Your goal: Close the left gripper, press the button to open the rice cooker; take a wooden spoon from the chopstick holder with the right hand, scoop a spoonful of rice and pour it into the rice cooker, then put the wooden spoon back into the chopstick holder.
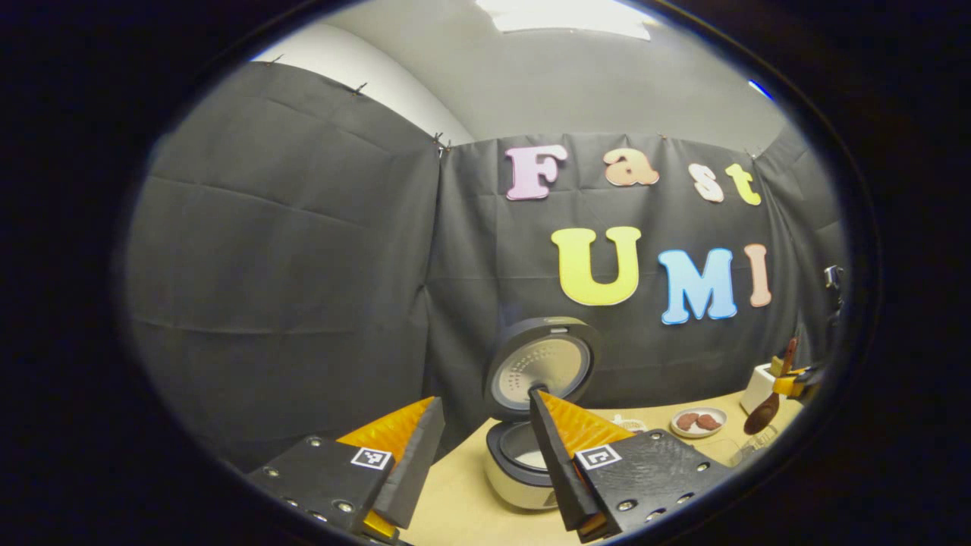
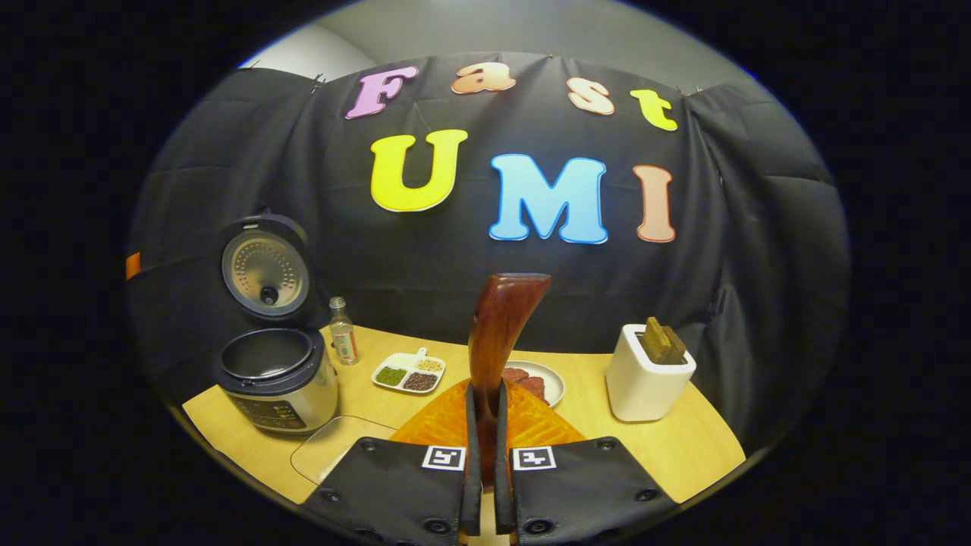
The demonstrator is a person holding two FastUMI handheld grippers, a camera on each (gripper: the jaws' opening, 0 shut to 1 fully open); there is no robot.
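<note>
Rice cooker [image 2: 277,371] stands with its lid [image 2: 265,265] thrown up, ahead and to the left of the right gripper [image 2: 485,413], so the button press looks finished. That gripper's jaws are pressed tight on the handle of the wooden spoon [image 2: 497,334], which rises straight up between them; the bowl end hangs below, hidden in this view. In the left gripper view the spoon [image 1: 765,409] shows far off to the right, bowl downward, close above a clear dish [image 1: 747,449] at the table's edge. Whether the spoon carries rice I cannot tell.

The left gripper [image 1: 479,425] hangs with its jaws spread and empty, the open cooker [image 1: 523,470] just beyond its right finger.

The step in hand, as I judge it, is scooping rice or carrying it over. To do it well, keep the pinch firm and the bowl level, travel leftward to the pot, and tip only once the bowl is over the open mouth, clear of the raised lid. The white holder [image 2: 645,375] stands ahead and right of the right jaws, with other wooden tools in it, ready for the spoon's return. A sectioned tray [image 2: 410,373], a small bottle [image 2: 344,334] and a plate [image 2: 548,383] lie near the path; pass above them.
</note>
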